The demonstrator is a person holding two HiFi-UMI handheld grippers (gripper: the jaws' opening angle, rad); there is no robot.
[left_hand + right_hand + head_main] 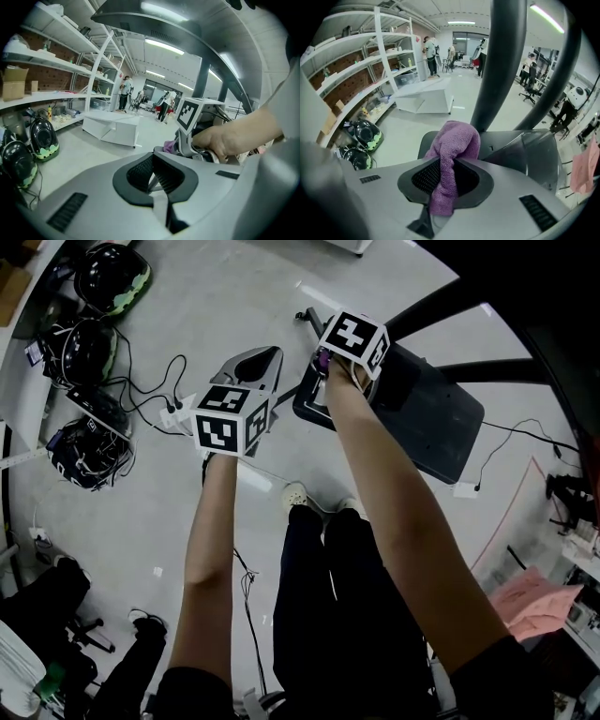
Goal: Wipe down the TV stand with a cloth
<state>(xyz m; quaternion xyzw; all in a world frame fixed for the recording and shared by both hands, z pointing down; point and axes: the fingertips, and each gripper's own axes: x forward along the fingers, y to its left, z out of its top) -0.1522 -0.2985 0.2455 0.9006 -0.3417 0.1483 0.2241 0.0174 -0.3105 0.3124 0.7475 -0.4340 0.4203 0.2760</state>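
A grey floor (pixel 216 296) strewn with dark helmets (pixel 112 277) and cables (pixel 150 395) carries the black TV stand (pixel 431 418), its posts (pixel 501 61) rising just ahead of the right gripper (pixel 445 180), whose fingers clamp a purple cloth (pixel 452 140) over the base's near edge, while the left gripper (pixel 152 176) beside it has its fingers pressed together, empty

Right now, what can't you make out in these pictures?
Head view: the marker cube hides most of the purple cloth and the jaws of the right gripper.
Right gripper view: the TV stand runs off the top edge, top unseen.
Left gripper view: items on the shelves too small to name.
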